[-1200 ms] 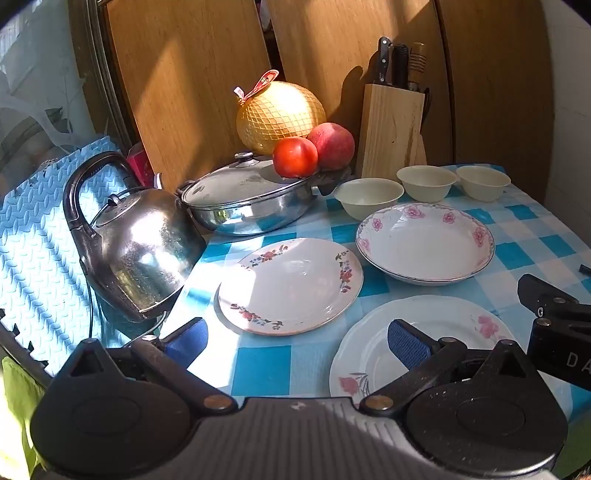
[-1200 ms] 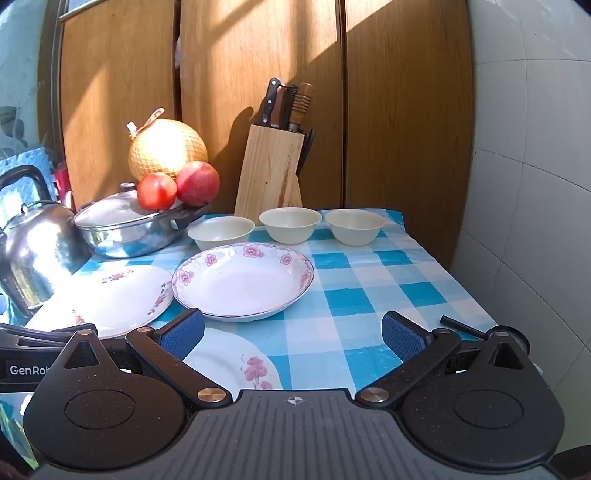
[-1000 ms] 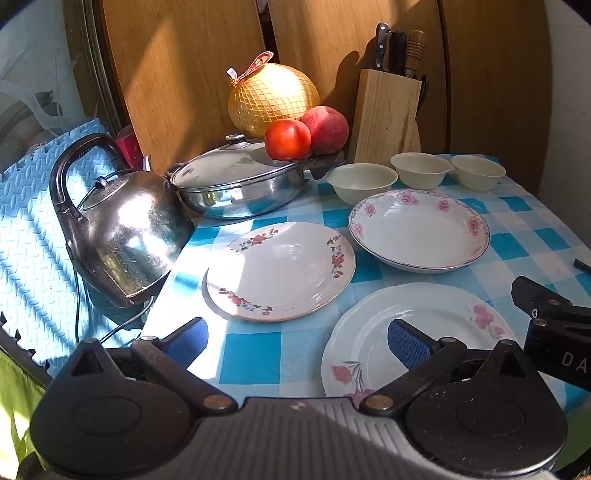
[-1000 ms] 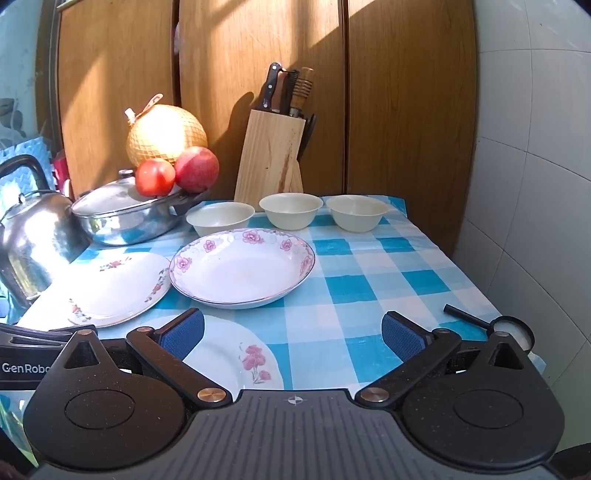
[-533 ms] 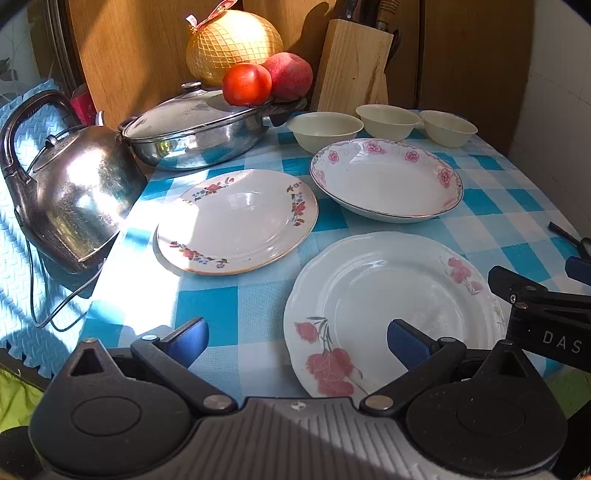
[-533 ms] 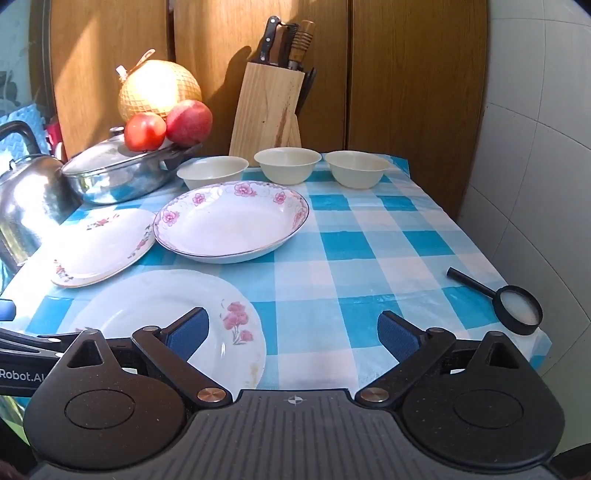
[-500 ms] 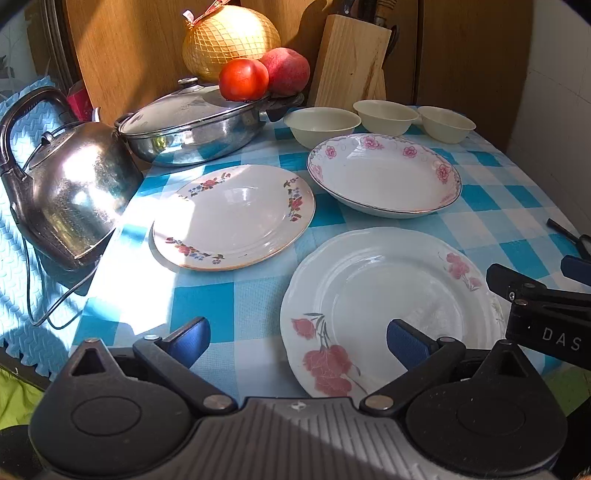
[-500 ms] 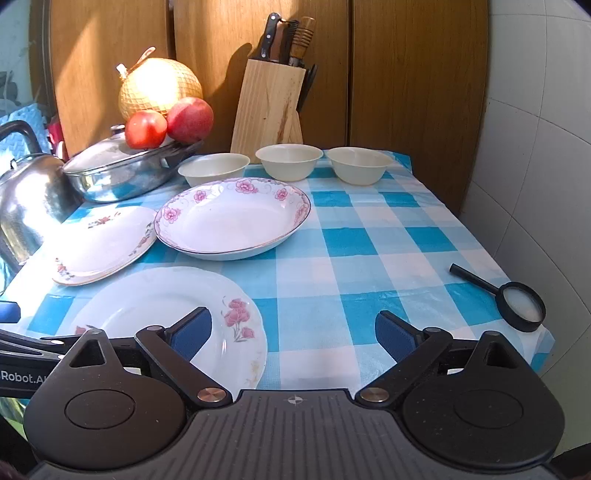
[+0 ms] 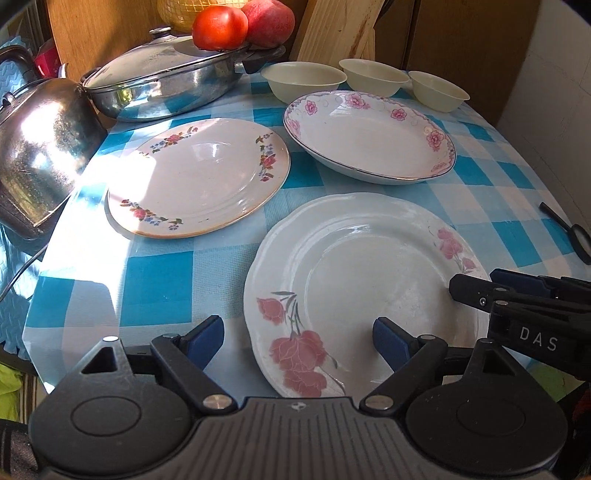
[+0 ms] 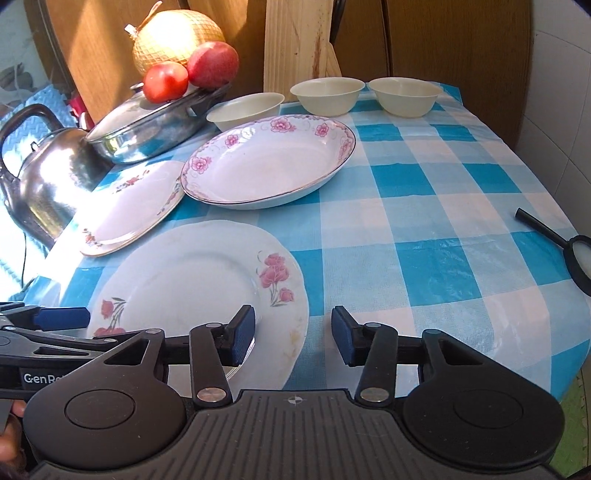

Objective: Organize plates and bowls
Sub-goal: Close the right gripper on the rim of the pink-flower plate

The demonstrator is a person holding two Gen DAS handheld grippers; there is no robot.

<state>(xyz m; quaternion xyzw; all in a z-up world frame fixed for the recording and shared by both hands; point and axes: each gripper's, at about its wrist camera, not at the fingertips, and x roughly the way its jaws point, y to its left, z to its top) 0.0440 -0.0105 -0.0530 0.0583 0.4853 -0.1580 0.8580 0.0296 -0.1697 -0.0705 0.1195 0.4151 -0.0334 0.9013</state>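
Six pieces of crockery on the bench (image 10: 424, 206), none stacked yet.

- Scalloped plate (image 9: 362, 280) with pink roses: nearest the front edge, at 6 o'clock of the group. Both tools are at it.
- Gold-rimmed plate (image 9: 199, 177) with small flowers: at 10 o'clock from the scalloped plate, close beside it, apart.
- Deep dish (image 9: 369, 136) with pink border: at 12 o'clock from the scalloped plate, apart.
- Three cream bowls (image 9: 373, 79): a row behind the dish, separate.
- Also present: kettle (image 9: 40, 147) at 9 o'clock, lidded pan (image 9: 166, 85) carrying a tomato (image 9: 219, 27) and a peach (image 9: 267, 22), magnifying glass (image 10: 578, 254) at 3 o'clock.

Left hand-held gripper (image 9: 297, 338): jaws spread wide, straddling the near rim of the scalloped plate, holding nothing.
Right hand-held gripper (image 10: 293, 334): jaws spread, narrower; one pad over the plate's near right rim, the other over cloth. Contact cannot be told.

Risks, as judged:
- Glazed rim is thin and slick; a shallow pinch could let the plate slip and drop onto the bench or past its front edge.
- Both tools crowd one plate; they may knock each other or push it forward into the dish.
- A tilted lift may scrape or chip the gold-rimmed plate.
- A pad catching the plastic tablecloth (image 10: 406, 258) could drag it and shift everything on it.
- The fruit sits loose on the pan lid; a jolt could roll it.
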